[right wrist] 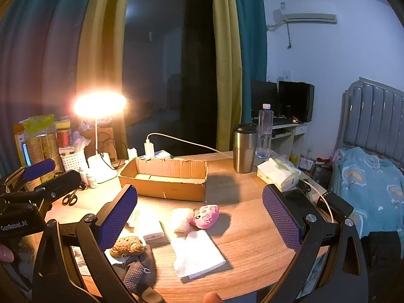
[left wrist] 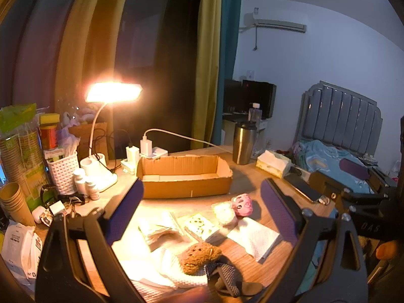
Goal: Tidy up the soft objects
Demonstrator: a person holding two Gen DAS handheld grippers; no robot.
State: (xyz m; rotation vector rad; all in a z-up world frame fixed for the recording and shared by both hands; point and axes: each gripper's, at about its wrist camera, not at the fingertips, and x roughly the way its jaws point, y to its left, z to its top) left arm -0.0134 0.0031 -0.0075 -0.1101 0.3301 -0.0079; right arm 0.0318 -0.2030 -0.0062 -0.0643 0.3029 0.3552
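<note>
Currently we hold both the left gripper (left wrist: 202, 209) and the right gripper (right wrist: 199, 217) spread wide, empty above the table (right wrist: 252, 240). Just ahead lies the pink plush (right wrist: 205, 216), light and squashy; we judge its plump middle safest to pinch, toward the cardboard box (right wrist: 166, 189).

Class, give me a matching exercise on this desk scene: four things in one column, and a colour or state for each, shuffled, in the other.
Things:
1. cardboard box
2. desk lamp
3. round plush toy
4. travel mug

Colour or state:
A. pink
B. switched on, glowing
C. open-topped, nothing seen inside
D. steel body, dark lid

Pairs: 1-C, 2-B, 3-A, 4-D
</note>
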